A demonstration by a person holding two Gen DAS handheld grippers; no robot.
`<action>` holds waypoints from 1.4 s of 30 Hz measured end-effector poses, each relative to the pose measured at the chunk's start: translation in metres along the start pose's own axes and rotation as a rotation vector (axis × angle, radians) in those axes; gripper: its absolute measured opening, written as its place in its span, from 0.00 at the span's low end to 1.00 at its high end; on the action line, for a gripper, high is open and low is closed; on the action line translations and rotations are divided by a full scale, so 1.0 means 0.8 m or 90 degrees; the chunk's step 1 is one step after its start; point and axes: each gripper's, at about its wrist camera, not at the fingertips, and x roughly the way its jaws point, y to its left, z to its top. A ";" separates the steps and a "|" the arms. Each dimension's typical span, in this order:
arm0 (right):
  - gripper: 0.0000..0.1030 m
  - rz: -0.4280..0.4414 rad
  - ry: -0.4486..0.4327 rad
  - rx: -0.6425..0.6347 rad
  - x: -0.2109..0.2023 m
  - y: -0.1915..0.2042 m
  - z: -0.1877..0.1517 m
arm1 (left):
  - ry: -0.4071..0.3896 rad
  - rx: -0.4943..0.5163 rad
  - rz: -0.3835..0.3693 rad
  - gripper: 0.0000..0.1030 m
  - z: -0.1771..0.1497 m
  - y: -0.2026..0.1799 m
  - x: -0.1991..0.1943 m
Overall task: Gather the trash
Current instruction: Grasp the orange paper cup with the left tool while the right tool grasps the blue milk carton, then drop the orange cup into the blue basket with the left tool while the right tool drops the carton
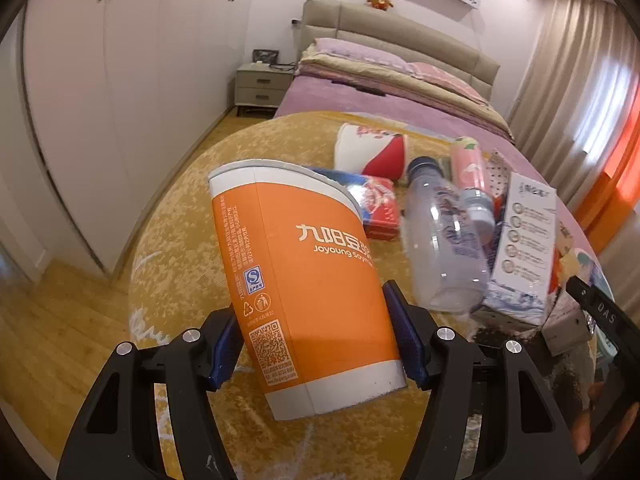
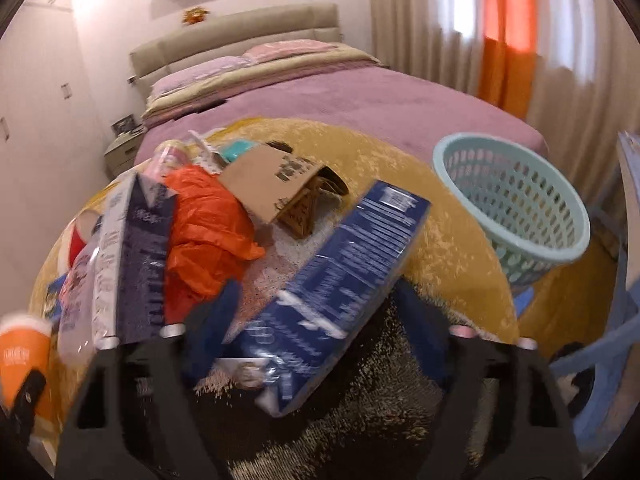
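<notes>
Blurred blue box [image 2: 340, 280] (print unreadable)

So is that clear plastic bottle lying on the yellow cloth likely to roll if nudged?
Probably: the clear plastic bottle lies on its side and is round. It looks empty, so likely light. The white box beside it might stop it.

A bed [image 1: 400, 100] with a purple cover stands behind the far edge of the round tabletop [image 1: 180, 240], which wears a mottled yellow cloth. Folded blankets and pink pillows [image 1: 360, 60] lie stacked at the bed's head, against a padded beige headboard [image 1: 400, 28]. A small orange ornament [image 1: 379, 1] sits on top of the headboard. A grey two-drawer nightstand [image 1: 262, 86] stands at the bed's left side, with a dark item on it too small to identify. White wardrobe doors [image 1: 100, 100] line the left wall. Beige and orange curtains [image 2: 500, 52] hang at the right. The floor [image 1: 48, 340] is light wood.
</notes>
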 end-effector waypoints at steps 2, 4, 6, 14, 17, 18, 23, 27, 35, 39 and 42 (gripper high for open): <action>0.37 0.010 0.002 -0.009 -0.004 -0.009 -0.003 | -0.005 0.006 -0.012 0.61 0.001 -0.006 -0.007; 0.36 0.023 0.011 -0.005 -0.009 -0.028 -0.006 | -0.013 0.019 -0.021 0.61 0.000 -0.015 -0.016; 0.34 0.047 0.024 0.007 -0.011 -0.047 -0.005 | -0.019 0.029 -0.029 0.61 -0.001 -0.024 -0.023; 0.34 0.196 0.083 0.070 0.009 -0.104 0.007 | -0.038 0.076 -0.066 0.61 0.002 -0.079 -0.045; 0.34 0.206 0.087 0.045 0.014 -0.100 0.015 | -0.046 0.095 -0.072 0.61 -0.002 -0.100 -0.052; 0.34 0.207 0.086 0.039 0.014 -0.098 0.017 | -0.047 0.099 -0.074 0.61 -0.002 -0.107 -0.052; 0.32 0.191 0.069 0.021 0.005 -0.103 0.026 | -0.047 0.128 -0.099 0.61 -0.004 -0.141 -0.057; 0.32 0.162 0.025 0.003 -0.016 -0.117 0.034 | -0.058 0.159 -0.126 0.61 0.000 -0.179 -0.058; 0.32 0.077 -0.037 0.060 -0.023 -0.204 0.069 | -0.059 0.239 -0.209 0.61 0.010 -0.295 -0.039; 0.32 0.025 -0.043 0.112 -0.004 -0.264 0.088 | -0.033 0.268 -0.268 0.61 0.011 -0.366 -0.017; 0.32 0.001 -0.029 0.141 0.021 -0.303 0.097 | 0.002 0.286 -0.311 0.61 0.010 -0.423 0.008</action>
